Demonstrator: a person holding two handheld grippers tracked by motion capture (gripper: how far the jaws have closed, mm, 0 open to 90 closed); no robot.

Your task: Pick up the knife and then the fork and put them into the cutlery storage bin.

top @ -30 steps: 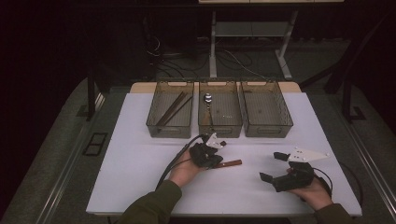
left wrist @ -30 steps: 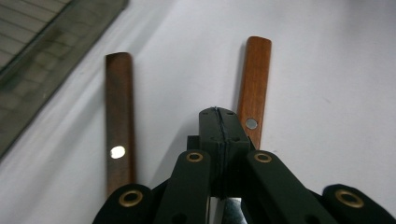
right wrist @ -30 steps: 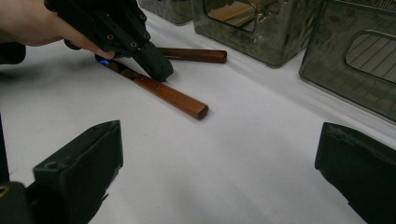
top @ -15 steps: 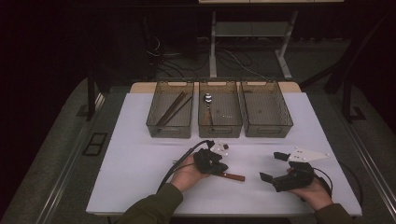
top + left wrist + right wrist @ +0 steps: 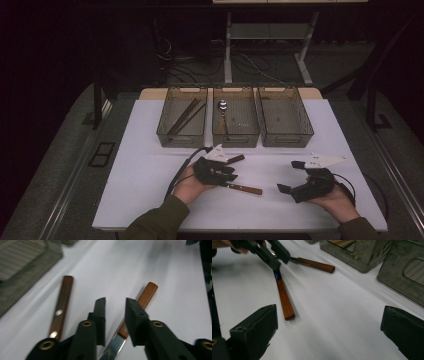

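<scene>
White table (image 5: 150, 165), three bins at the back, two wood-handled knives in front.
L gripper (image 5: 231, 176) over near knife (image 5: 244, 188), jaws just been opening, narrow gap, nothing gripped; far knife (image 5: 235, 159) beside it. R gripper (image 5: 290, 176) wide, empty, well apart.

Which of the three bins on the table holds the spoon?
The middle bin holds the spoon. The left bin holds long dark sticks instead, and the right bin looks empty.
</scene>
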